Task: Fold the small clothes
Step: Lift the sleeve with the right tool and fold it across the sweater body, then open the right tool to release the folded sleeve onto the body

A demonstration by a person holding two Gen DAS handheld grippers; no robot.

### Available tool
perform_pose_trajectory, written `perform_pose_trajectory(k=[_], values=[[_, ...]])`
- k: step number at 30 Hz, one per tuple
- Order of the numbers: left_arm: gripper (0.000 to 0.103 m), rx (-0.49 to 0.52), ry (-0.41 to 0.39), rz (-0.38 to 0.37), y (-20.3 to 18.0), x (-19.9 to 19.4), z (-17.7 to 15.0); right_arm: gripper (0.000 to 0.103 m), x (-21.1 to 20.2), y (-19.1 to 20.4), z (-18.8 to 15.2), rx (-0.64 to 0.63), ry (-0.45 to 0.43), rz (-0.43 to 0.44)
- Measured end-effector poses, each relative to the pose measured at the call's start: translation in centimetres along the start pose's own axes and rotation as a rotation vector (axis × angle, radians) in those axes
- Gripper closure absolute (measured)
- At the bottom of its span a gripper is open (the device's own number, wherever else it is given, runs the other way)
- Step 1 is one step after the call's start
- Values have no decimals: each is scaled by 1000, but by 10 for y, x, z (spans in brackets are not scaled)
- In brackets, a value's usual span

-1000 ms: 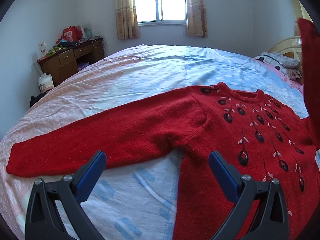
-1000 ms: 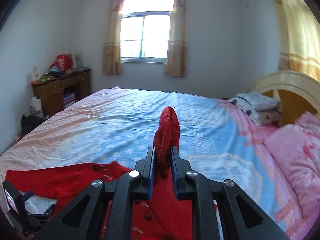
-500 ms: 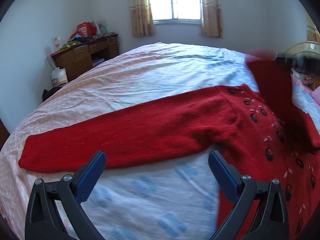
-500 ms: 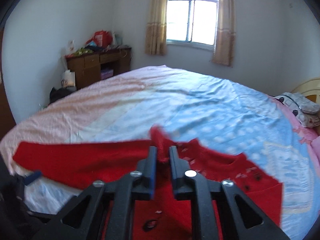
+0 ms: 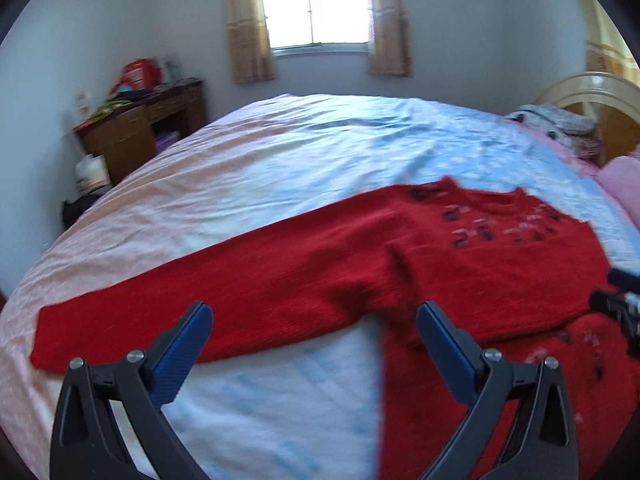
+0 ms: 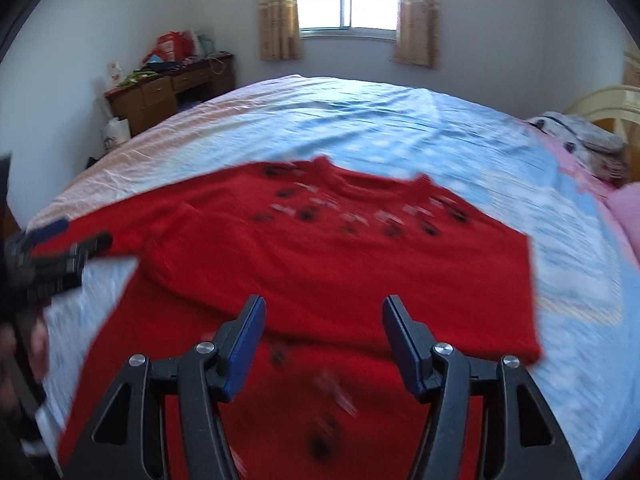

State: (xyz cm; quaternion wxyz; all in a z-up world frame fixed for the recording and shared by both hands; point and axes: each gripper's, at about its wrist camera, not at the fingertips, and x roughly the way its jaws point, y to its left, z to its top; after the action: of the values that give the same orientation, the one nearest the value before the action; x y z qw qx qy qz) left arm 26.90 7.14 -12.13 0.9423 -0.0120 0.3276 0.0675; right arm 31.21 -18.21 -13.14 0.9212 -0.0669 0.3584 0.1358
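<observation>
A red knitted sweater [image 5: 280,280] with dark flower motifs lies flat on the bed, its chest [image 6: 360,264] facing up. One sleeve [image 5: 120,324] stretches out to the left. The other sleeve [image 6: 440,312] is folded across the body. My left gripper [image 5: 314,316] hovers open over the armpit area, holding nothing. My right gripper [image 6: 325,308] is low over the folded sleeve; its jaws are opening and nothing sits between them. Each gripper shows at the edge of the other's view: the right gripper [image 5: 618,304] and the left gripper [image 6: 52,252].
The bed [image 5: 280,152] has a pink and blue sheet. A cluttered wooden desk [image 5: 136,132] stands at the back left, with a window behind. A folded blanket [image 6: 588,144], pink pillows [image 6: 628,208] and the headboard are at the right. A hand [image 6: 36,344] shows at the left edge.
My right gripper came down with the raised sleeve, laid it across the sweater's body and let go as its jaws parted. The left gripper stayed open with nothing in it.
</observation>
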Motion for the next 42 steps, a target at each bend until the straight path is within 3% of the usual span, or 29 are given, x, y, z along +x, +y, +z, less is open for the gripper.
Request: perform_pose_trajectory(k=[3, 5, 6, 8, 12, 20, 23, 26, 31, 33, 38, 42], values=[[0, 48, -1, -36, -24, 10, 7, 41, -13, -15, -21, -10, -1, -24], [10, 75, 28, -62, -39, 22, 9, 41, -15, -20, -35, -9, 4, -36], [24, 81, 49, -59, -44, 29, 9, 41, -16, -21, -41, -4, 6, -38], [42, 85, 94, -67, -52, 44, 8, 41, -14, -26, -53, 14, 16, -30], [95, 79, 151, -50, -56, 59, 0, 41, -11, -32, -70, 52, 16, -16], [97, 42, 43, -50, -44, 18, 5, 35, -8, -33, -79, 52, -10, -17], [97, 23, 48, -49, -36, 17, 2, 34, -8, -31, -81, 49, -16, -24], [97, 11, 62, -2, -30, 25, -4, 28, -7, -30, -83, 43, -18, -23], [97, -13, 86, -36, -26, 35, -13, 26, -8, -28, -84, 35, -21, -26], [93, -4, 90, -45, -29, 36, -14, 26, -11, -32, -78, 49, -1, -11], [91, -4, 104, -25, -29, 39, -17, 26, -35, -63, -27, 146, -124, -17], [86, -9, 101, -6, -28, 38, -18, 26, 4, -91, 2, 209, -30, -17]])
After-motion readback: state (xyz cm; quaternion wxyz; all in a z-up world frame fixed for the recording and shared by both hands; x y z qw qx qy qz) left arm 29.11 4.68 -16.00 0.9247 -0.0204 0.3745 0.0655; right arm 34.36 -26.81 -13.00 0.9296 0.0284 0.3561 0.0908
